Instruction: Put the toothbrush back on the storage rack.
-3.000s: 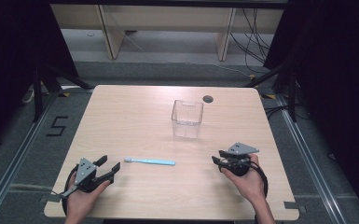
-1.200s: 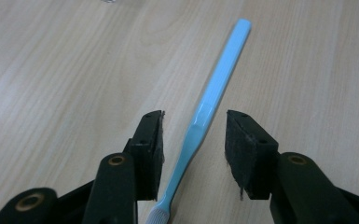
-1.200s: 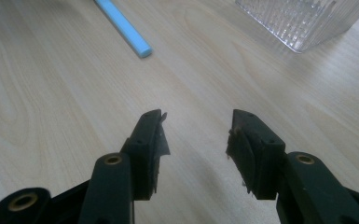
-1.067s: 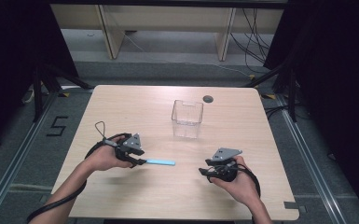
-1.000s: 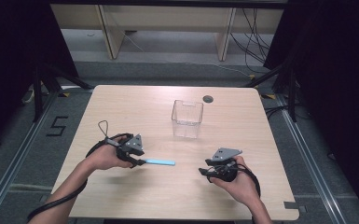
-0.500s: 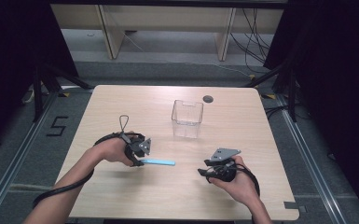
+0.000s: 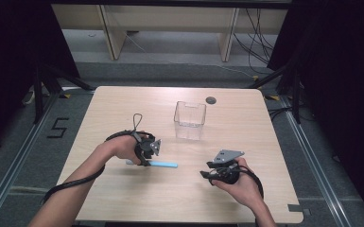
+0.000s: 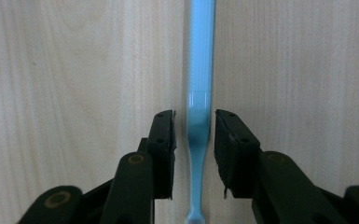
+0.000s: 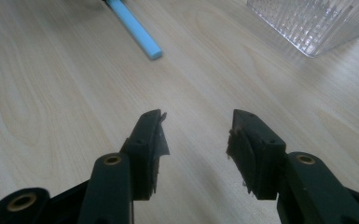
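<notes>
Closing left gripper (image 8: 193, 140) straddles toothbrush (image 8: 199, 84), seemingly untouched

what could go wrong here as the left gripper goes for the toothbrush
1. The left gripper has been closing astride the blue toothbrush near its thin neck, with small gaps either side; a grip there may let the long handle droop or swivel.
2. The toothbrush lies flat on the table, so the fingertips could scrape the wood or push it aside.
</notes>
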Tool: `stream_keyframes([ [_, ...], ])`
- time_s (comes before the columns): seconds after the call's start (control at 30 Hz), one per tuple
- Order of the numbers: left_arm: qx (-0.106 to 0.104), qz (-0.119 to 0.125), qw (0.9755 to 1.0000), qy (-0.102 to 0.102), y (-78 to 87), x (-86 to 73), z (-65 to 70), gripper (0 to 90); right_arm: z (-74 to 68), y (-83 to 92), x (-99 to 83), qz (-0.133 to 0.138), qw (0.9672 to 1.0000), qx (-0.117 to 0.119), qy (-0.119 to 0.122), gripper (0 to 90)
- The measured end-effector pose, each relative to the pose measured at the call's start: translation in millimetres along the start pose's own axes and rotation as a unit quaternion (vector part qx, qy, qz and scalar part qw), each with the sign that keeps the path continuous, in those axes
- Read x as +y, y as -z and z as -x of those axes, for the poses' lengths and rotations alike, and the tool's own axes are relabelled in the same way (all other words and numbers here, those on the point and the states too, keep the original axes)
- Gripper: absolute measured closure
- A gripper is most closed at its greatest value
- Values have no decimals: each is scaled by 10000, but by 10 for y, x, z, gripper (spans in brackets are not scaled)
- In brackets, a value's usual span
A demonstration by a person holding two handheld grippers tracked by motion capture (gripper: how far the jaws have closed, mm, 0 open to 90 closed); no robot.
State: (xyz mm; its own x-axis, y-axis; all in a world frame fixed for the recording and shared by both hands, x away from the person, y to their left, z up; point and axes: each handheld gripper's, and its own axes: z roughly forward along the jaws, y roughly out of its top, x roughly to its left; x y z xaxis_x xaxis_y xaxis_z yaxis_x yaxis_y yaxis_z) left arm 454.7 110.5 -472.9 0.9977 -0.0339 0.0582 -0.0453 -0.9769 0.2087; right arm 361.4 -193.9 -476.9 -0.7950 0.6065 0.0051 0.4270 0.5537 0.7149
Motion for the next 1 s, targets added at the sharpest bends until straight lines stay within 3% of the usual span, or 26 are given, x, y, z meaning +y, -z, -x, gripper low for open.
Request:
stream_keyframes([
  [0.27,-20,-57,10000,-23,-58,28,-15,700,-1,4,5,-3,10000,11,-5,539],
  [0.33,-60,-57,10000,-26,-64,39,-20,707,-13,21,8,-53,9999,16,-138,538],
  [0.53,-137,-123,9998,-30,-70,58,-12,750,-13,16,15,-9,9999,1,-107,534],
  [0.57,-157,-124,9998,-10,-71,60,-12,761,7,11,16,16,10000,-20,13,533],
  [0.73,-257,-315,9991,-71,-73,97,-13,774,6,-14,8,83,9999,-41,60,531],
  [0.9,-322,-433,9985,-108,-78,127,-10,779,-11,2,16,-20,10000,47,-55,531],
  [1.0,-356,-485,9981,-132,-77,136,-13,781,1,-11,14,69,10000,-27,23,531],
])
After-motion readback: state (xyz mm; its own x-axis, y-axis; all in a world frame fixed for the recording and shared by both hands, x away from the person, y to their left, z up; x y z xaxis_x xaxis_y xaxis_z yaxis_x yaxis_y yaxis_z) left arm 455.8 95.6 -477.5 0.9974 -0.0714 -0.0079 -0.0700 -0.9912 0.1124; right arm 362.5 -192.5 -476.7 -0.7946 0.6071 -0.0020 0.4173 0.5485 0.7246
